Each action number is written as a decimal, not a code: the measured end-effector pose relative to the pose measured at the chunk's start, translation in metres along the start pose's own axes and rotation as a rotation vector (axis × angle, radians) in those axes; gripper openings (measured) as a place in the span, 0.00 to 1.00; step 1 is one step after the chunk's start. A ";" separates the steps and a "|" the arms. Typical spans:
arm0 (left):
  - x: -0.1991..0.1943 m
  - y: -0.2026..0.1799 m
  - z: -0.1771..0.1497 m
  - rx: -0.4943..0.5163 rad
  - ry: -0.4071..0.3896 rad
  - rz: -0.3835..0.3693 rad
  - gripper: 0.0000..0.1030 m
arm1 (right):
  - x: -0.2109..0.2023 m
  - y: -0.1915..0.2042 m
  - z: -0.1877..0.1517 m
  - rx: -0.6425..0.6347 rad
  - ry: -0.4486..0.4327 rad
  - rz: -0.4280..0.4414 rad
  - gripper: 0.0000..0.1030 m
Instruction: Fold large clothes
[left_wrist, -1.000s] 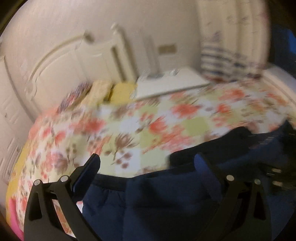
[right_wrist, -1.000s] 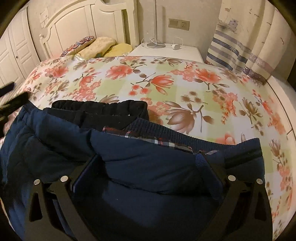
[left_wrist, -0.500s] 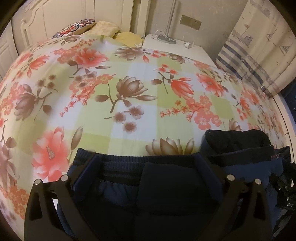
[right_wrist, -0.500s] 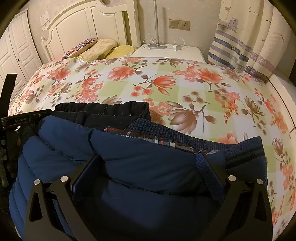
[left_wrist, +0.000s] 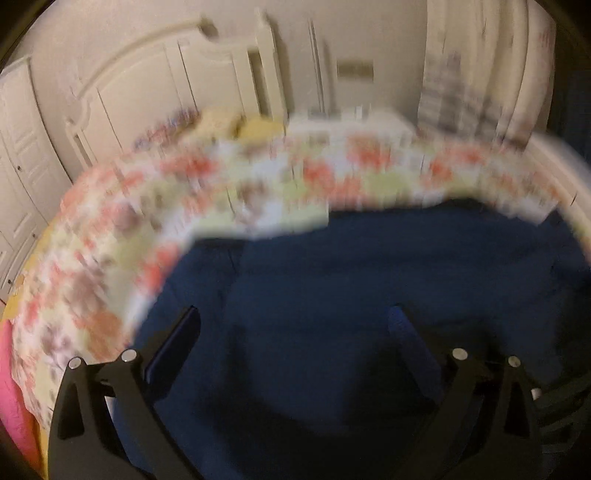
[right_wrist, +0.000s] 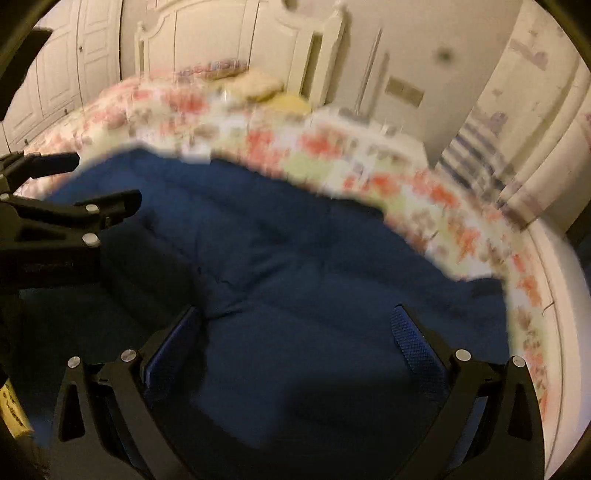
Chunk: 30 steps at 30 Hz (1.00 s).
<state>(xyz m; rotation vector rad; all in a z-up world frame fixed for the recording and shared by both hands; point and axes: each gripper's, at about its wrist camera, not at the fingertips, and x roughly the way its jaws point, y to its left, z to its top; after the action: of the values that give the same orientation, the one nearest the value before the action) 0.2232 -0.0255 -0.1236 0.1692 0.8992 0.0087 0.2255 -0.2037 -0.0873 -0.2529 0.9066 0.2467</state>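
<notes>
Floral bedspread (right_wrist: 314, 147) fills most of both views, pretty blurry. The navy padded garment (right_wrist: 295, 258) lies spread on its near side, with bare bedspread beyond its far edge up to the headboard (right_wrist: 229, 44). Left gripper (left_wrist: 295, 321) and right gripper (right_wrist: 295, 317) both have fingers spread wide over the navy fabric, clamping nothing; can't tell if they touch it.

Navy garment (right_wrist: 295, 258) on a pink-and-green floral bedspread (right_wrist: 332, 155).
</notes>
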 end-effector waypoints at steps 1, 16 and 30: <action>0.008 0.002 -0.003 -0.015 0.008 -0.012 0.98 | 0.003 -0.006 -0.001 0.031 -0.001 0.027 0.96; -0.040 0.033 -0.036 0.025 -0.110 0.032 0.98 | -0.041 -0.050 -0.028 0.120 -0.051 -0.019 0.96; -0.039 0.084 -0.065 -0.125 -0.066 0.024 0.98 | -0.053 -0.094 -0.067 0.300 -0.090 -0.008 0.96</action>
<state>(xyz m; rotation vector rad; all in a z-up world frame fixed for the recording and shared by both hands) 0.1533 0.0632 -0.1201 0.0635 0.8278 0.0804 0.1744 -0.3188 -0.0745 0.0325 0.8408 0.1110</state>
